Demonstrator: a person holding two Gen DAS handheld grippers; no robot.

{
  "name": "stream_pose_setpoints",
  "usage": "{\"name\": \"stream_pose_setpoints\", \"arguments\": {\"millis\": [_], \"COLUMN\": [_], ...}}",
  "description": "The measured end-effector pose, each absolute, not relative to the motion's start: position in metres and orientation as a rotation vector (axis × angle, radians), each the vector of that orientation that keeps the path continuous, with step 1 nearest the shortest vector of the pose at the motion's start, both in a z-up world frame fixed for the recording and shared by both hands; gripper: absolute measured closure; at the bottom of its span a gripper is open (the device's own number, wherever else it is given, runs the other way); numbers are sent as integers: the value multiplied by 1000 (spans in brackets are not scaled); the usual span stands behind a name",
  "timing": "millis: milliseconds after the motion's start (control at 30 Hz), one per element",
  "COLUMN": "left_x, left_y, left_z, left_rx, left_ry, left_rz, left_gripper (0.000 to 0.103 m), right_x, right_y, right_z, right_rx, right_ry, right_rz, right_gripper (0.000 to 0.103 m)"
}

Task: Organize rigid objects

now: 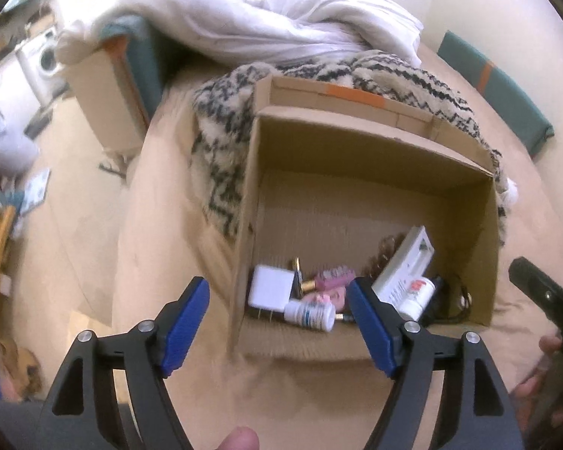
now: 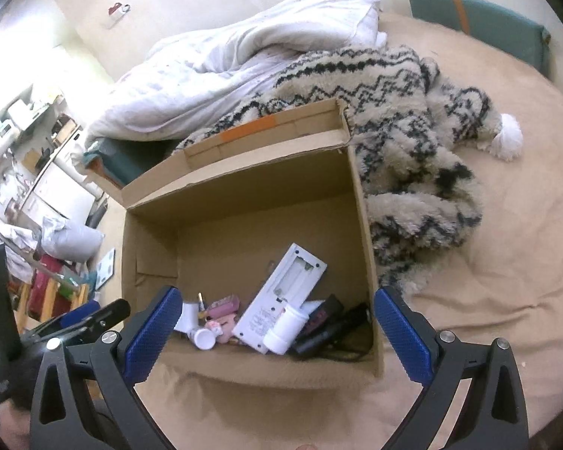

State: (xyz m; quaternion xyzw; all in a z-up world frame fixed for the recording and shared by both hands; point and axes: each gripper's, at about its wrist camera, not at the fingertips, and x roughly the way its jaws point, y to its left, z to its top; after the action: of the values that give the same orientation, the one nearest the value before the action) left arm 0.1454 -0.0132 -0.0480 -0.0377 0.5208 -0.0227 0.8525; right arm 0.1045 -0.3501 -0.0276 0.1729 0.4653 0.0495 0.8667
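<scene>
- Left wrist view: the left gripper [image 1: 277,309] hangs above the near left corner of the cardboard box [image 1: 371,150], its blue pads wide apart with nothing between them; the box wall and the items inside lie below it, untouched.
- This view shows the near-left contents best: a white charger block [image 1: 272,287] against the left wall, a small white bottle [image 1: 309,315] lying on its side just in front of it, pink items [image 1: 336,275] behind the bottle, and a second white bottle with a red label [image 1: 416,294] leaning against a white flat device [image 1: 403,262].
- At the right edge, part of the other tool's black handle [image 1: 544,292] and fingers of a hand [image 1: 544,345] show; at the bottom edge, a fingertip.
- Right wrist view: the right gripper [image 2: 277,332] hovers over the near edge of the same box [image 2: 244,187], jaws spread about as wide as the box's near side, empty.
- Only here can you see the device's [image 2: 281,292] open, empty back compartment, and black items [image 2: 334,322] with a cord in the near right corner.
- The left tool [image 2: 86,318] shows at the lower left.
- Surface and room: the box sits on a tan bedsheet [image 2: 488,262], with a black-and-cream zigzag fuzzy blanket [image 2: 413,112] touching its far and right sides, and a white duvet [image 2: 225,75] bunched beyond.
- A teal cushion with an orange stripe [image 2: 476,18] lies at the far right.
- The left wrist view adds a washing machine [image 1: 47,58] off the bed's left; the right wrist view shows cluttered shelves [image 2: 22,142] there.
</scene>
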Motion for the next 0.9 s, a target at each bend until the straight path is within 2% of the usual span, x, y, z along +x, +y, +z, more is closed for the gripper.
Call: {"name": "stream_pose_setpoints", "arguments": {"millis": [67,133,167,433,633,900], "left_x": [135,123,118,64,47,60], "left_y": [-6,2,4,1,-2,10], "left_z": [-45,-41,-40,-22,-11,-21], "left_rx": [-96,-122,-125,16,72,-13], "left_ry": [1090,1073,1067,928,814,876], "left_rz": [-50,-77,-85,-80,-16,-3], "left_gripper": [20,4,1,0,0,0], "right_x": [92,77,70,22,18,32], "right_y": [-348,-347,-346,-332,-322,-320], "right_z": [-23,-21,-21,-5,-6,-20], "right_rx": [322,316,324,262,215,223], "right_ry": [956,949,946,835,810,842], "right_rz": [90,87,89,61,36,24], "right_gripper": [0,0,0,0,0,0]}}
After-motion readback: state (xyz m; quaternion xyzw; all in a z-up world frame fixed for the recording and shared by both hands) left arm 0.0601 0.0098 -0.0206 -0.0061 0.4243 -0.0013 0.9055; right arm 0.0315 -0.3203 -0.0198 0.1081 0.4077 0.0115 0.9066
